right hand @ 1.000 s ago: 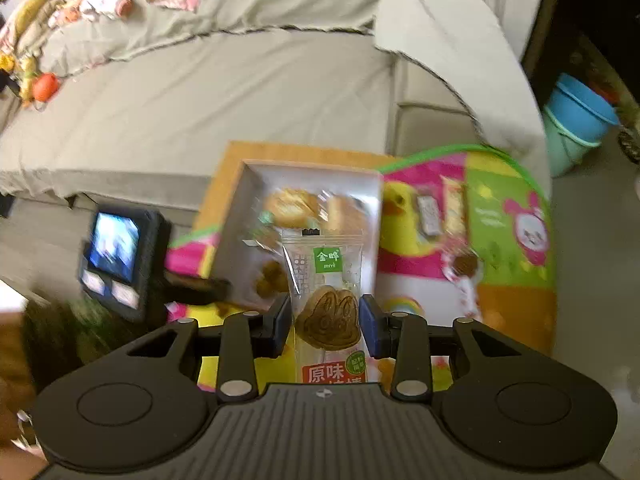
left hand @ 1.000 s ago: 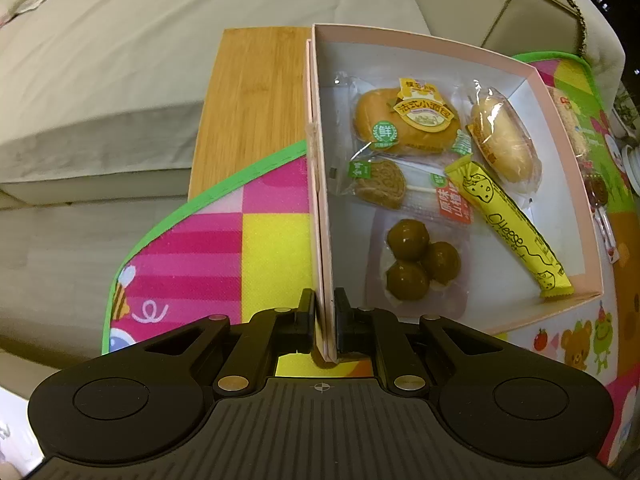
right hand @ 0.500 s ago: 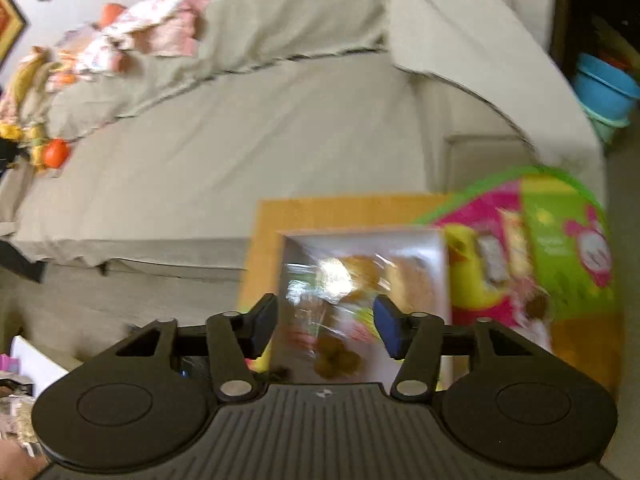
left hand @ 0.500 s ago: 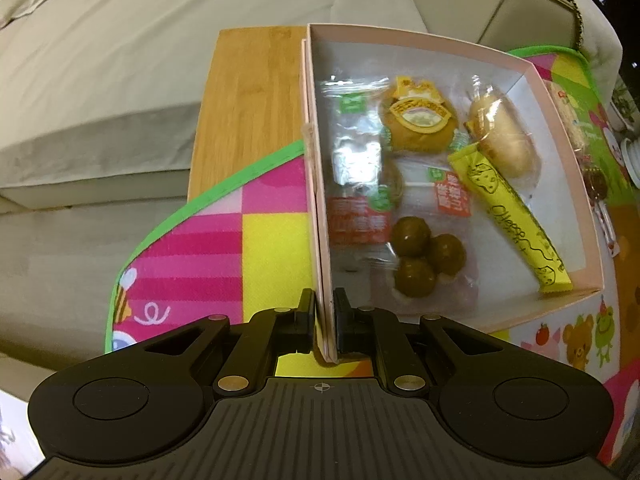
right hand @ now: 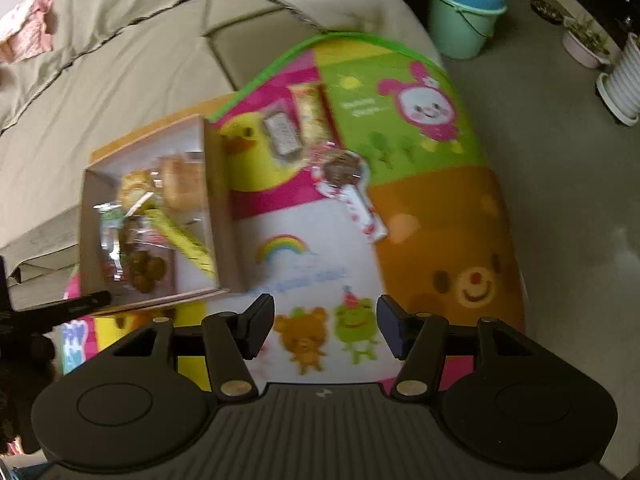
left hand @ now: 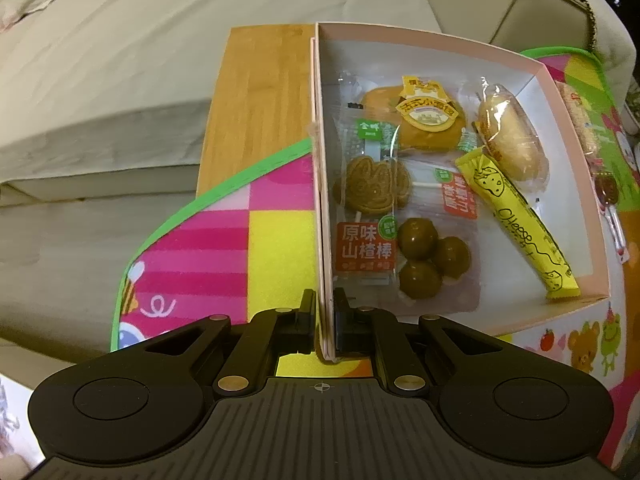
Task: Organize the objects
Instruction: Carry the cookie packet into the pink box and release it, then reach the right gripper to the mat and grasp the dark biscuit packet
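Snacks fill the shallow pink box (left hand: pixel 432 46), which sits on a cartoon play mat (left hand: pixel 208 248) spread over a wooden table (left hand: pixel 260 96). In the left wrist view, the left gripper (left hand: pixel 324 320) is clamped on the box's near left wall, one finger outside and one inside. Within the box, a rabbit-shaped hawthorn lollipop packet (left hand: pixel 370 208) lies along the left wall, a pack of three dark round balls (left hand: pixel 430 256) just right of it at the near end, a round cake with a yellow label (left hand: pixel 420 118) at the far end, a wrapped bread roll (left hand: pixel 510 136) at the far right, and a yellow cheese stick (left hand: pixel 520 220) running diagonally toward the near right corner. In the right wrist view, the right gripper (right hand: pixel 326 330) hangs over the mat with its fingers spread apart and nothing between them. The box (right hand: pixel 216 184) lies to its left, its contents blurred. On the mat right of the box lie a silver-wrapped bar (right hand: pixel 282 136), a golden packet (right hand: pixel 314 114) beside it, and a wrapped lollipop (right hand: pixel 344 172) nearer. Two stacked buckets (right hand: pixel 466 12) stand on the far floor.
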Motion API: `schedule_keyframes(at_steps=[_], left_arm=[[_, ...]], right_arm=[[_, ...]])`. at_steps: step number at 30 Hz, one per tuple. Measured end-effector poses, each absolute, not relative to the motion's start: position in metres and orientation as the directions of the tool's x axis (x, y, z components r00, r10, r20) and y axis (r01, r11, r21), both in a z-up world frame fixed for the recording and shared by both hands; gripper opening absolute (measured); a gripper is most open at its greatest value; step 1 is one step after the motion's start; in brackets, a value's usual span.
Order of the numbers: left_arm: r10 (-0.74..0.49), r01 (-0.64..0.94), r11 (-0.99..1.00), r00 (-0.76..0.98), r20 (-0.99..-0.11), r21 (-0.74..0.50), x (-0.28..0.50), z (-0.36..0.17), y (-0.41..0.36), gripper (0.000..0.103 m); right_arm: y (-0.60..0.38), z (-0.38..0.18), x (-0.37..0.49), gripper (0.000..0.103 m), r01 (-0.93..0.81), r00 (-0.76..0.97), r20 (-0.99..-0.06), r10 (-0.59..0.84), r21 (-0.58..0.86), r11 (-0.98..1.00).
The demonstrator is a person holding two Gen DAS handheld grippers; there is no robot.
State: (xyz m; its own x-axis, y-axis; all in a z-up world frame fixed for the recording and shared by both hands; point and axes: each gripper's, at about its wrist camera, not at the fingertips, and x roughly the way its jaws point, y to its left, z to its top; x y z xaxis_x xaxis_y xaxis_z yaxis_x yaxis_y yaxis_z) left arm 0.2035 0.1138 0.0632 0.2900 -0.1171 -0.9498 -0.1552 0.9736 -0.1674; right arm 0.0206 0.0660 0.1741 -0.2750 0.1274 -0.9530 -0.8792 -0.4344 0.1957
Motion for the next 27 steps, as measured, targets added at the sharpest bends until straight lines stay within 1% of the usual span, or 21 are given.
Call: schedule_keyframes(at_steps=[4,9,13,18,22,25,27], left_arm=[[-0.097,-0.166,0.975,0.284,-0.954,-0.148,0.204,0.064,0.111,0.010],[-0.069,-0.176,0.977,0.284,-0.956,-0.123,0.202,0.067,0.106,0.010],[-0.055,-0.184,0.977,0.288,-0.956,-0.111,0.200,0.070,0.103,0.009],[-0.044,-0.192,0.976,0.289,-0.956,-0.103,0.202,0.071,0.102,0.009],[-0.042,-0.192,0.976,0.295,-0.955,-0.102,0.201,0.071,0.102,0.010],[-0.039,-0.198,0.975,0.295,-0.955,-0.101,0.202,0.068,0.102,0.010],[-0.037,-0.217,0.971,0.295,-0.955,-0.104,0.201,0.067,0.103,0.009]], right_arm=[[0.078,0.163,0.033,0.058,-0.838,-0.272,-0.955,0.116,0.176,-0.516],[0.098,0.149,0.025,0.060,-0.760,-0.280,-0.954,0.106,0.153,-0.631],[0.115,0.128,0.011,0.061,-0.682,-0.287,-0.955,0.078,0.146,-0.716],[0.136,0.091,-0.017,0.061,-0.629,-0.267,-0.961,0.067,0.121,-0.768],[0.146,0.072,-0.048,0.061,-0.526,-0.262,-0.963,0.061,0.090,-0.846],[0.157,0.069,-0.073,0.061,-0.494,-0.303,-0.953,0.014,0.145,-0.857],[0.162,0.069,-0.091,0.061,-0.476,-0.322,-0.947,0.005,0.157,-0.865]])
